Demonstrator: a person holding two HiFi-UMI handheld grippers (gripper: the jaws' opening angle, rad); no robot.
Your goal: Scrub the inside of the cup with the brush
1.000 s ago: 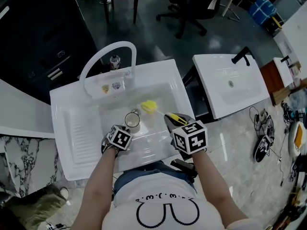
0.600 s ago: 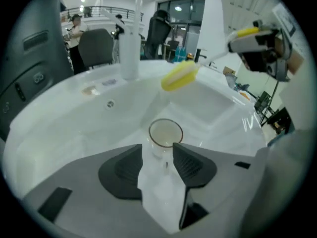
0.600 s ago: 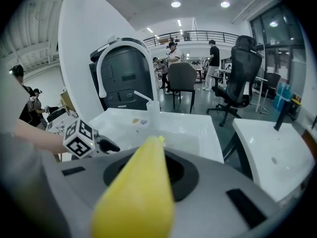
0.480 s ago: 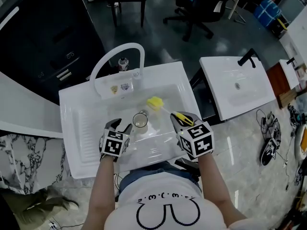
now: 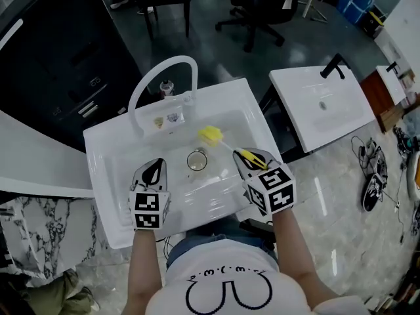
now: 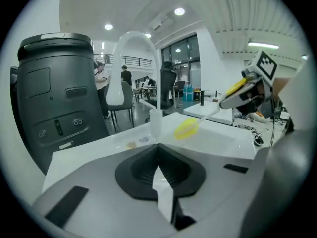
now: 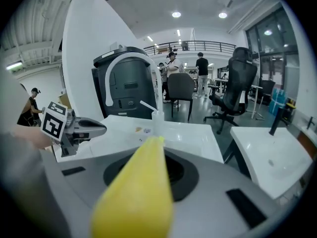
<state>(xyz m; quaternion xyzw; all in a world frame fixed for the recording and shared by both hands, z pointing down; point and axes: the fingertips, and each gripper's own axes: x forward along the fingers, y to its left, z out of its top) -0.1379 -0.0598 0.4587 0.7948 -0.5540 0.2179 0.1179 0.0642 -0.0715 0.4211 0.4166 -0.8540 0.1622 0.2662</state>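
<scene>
Left gripper [image 5: 153, 170]: jaws together, empty. Right gripper [image 5: 248, 159]: clamped on brush [image 5: 211, 136]. Cup [image 5: 197, 159], frame centre, should be steadied 1st, then brush lowered in.

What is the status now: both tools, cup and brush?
Left tool shut, empty, clear of cup. Right tool shut on brush; brush head outside cup. Nothing in the way.

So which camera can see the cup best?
The head view. It looks down from above into the cup, which stands upright in the sink. Neither the left gripper view nor the right gripper view shows the cup at all.
</scene>
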